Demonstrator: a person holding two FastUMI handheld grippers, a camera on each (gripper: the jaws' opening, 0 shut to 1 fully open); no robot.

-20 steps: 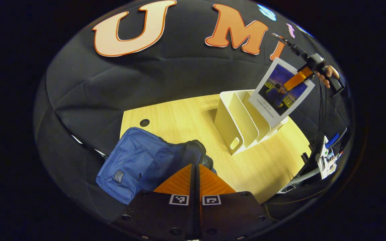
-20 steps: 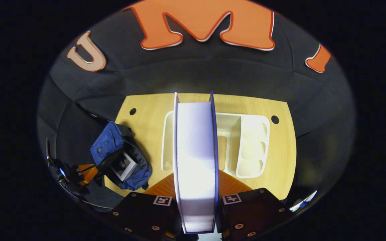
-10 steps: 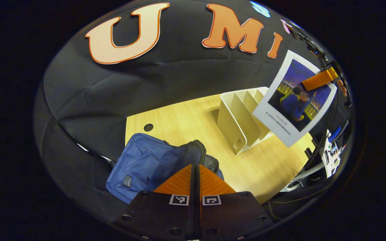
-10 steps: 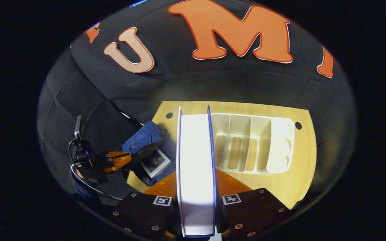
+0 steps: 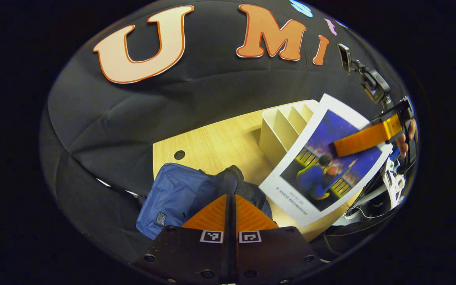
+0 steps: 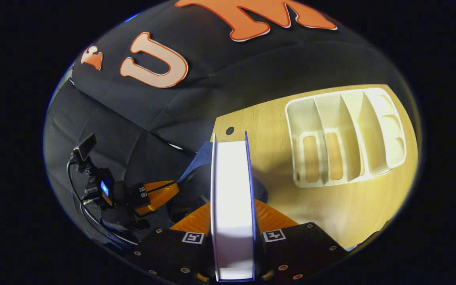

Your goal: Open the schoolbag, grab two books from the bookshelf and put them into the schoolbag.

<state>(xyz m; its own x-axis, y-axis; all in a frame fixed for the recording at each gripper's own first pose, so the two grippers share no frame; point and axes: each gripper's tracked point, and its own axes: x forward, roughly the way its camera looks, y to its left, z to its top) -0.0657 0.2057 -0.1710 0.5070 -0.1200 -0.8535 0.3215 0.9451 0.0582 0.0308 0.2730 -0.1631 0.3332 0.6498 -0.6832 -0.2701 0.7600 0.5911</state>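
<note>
The blue schoolbag (image 5: 180, 192) lies at the table's near left corner, its dark opening edge (image 5: 232, 178) lifted. My left gripper (image 5: 230, 196) is shut on that edge; it also appears as the left gripper (image 6: 172, 189) beside the bag (image 6: 202, 156). My right gripper (image 6: 232, 204) is shut on a book (image 6: 232, 186), seen edge-on, hanging over the bag's mouth. From the left gripper view the book (image 5: 311, 186) shows a blue picture cover on white, tilted, with the right gripper (image 5: 342, 145) clamped on its upper part. The cream bookshelf (image 5: 281, 126) holds no books.
The bookshelf (image 6: 342, 138) stands on the light wooden table (image 6: 331, 206) right of the bag, with several open slots. A cable hole (image 5: 179, 154) marks the table's far left corner. A hand (image 5: 404, 138) holds the right gripper. Cluttered equipment (image 5: 394, 184) sits beyond the table's right edge.
The right gripper has carried the book away from above the bookshelf, down and toward the schoolbag. The left gripper has stayed shut at the bag's opening edge.
</note>
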